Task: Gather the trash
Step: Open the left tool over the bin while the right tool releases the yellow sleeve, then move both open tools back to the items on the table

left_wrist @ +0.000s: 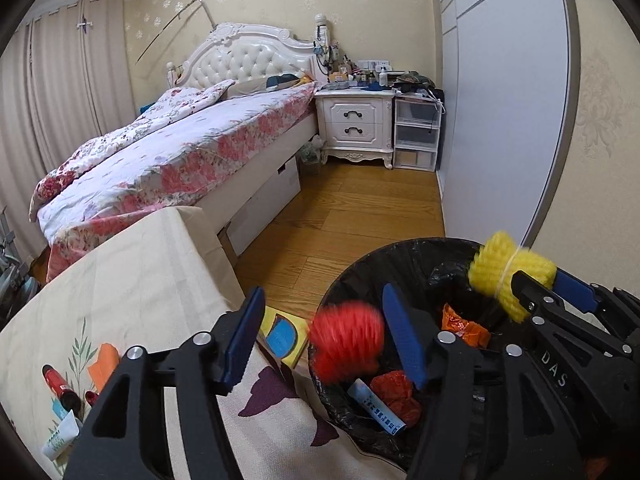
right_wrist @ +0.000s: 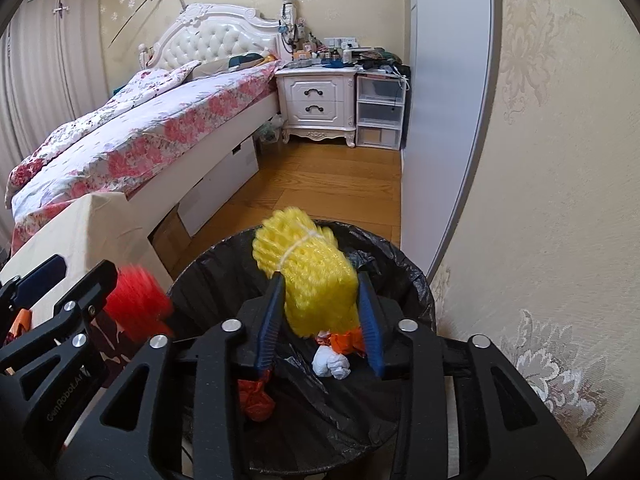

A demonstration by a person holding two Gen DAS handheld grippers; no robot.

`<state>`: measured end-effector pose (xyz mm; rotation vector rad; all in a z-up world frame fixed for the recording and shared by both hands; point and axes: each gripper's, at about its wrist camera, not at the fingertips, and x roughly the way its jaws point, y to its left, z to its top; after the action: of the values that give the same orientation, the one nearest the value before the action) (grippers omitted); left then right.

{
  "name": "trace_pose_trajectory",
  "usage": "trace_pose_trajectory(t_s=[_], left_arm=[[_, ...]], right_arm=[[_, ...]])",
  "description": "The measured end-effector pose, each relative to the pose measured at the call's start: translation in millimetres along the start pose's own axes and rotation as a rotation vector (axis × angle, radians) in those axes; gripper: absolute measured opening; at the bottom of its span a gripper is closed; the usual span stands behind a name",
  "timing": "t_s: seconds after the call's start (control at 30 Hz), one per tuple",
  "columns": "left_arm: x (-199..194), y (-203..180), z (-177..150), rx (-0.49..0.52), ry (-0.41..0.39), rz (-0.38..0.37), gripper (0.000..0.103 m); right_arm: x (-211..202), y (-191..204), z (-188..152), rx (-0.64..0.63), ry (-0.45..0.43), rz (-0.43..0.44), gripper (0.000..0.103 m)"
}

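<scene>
Over the black-lined trash bin my left gripper stands open. A red foam net is loose and blurred between its fingers, near the right one. To the right, my right gripper is shut on a yellow foam net. In the right wrist view the yellow foam net fills the gap of the right gripper above the bin. The red net shows at the left. The bin holds an orange wrapper, red crumpled plastic, a blue-and-white tube and a white tissue.
Left of the bin stands a table under a cream cloth, bearing a red cylinder, a small tube and an orange scrap. A yellow and blue card lies by its edge. Beyond are a bed, a nightstand and the wall at right.
</scene>
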<state>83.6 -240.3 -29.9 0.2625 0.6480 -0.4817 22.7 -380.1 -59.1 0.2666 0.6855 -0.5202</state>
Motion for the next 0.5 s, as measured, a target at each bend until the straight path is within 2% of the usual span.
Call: trace_pose_trajectory(t_s=[0.1,0.2,0.33,0.5], left_arm=[[1,4,0,-0.017,0.004,0.004,0.070],[-1,7,0,-0.025,0.000,0.009,0.073],[-5,11,1,-0.037,-0.006,0.016,0.075],[-13,19,1,-0.052,-0.012,0.024,0.076]], right_arm=[[0,-3,0,0.009,0.000,-0.010,0.043],[-1,-3,0,0.007,-0.002,-0.013,0.044],[-2,-3,1,0.006,-0.009,-0.014,0.050],[-8,0,1,-0.004,-0.014,-0.005,0.051]])
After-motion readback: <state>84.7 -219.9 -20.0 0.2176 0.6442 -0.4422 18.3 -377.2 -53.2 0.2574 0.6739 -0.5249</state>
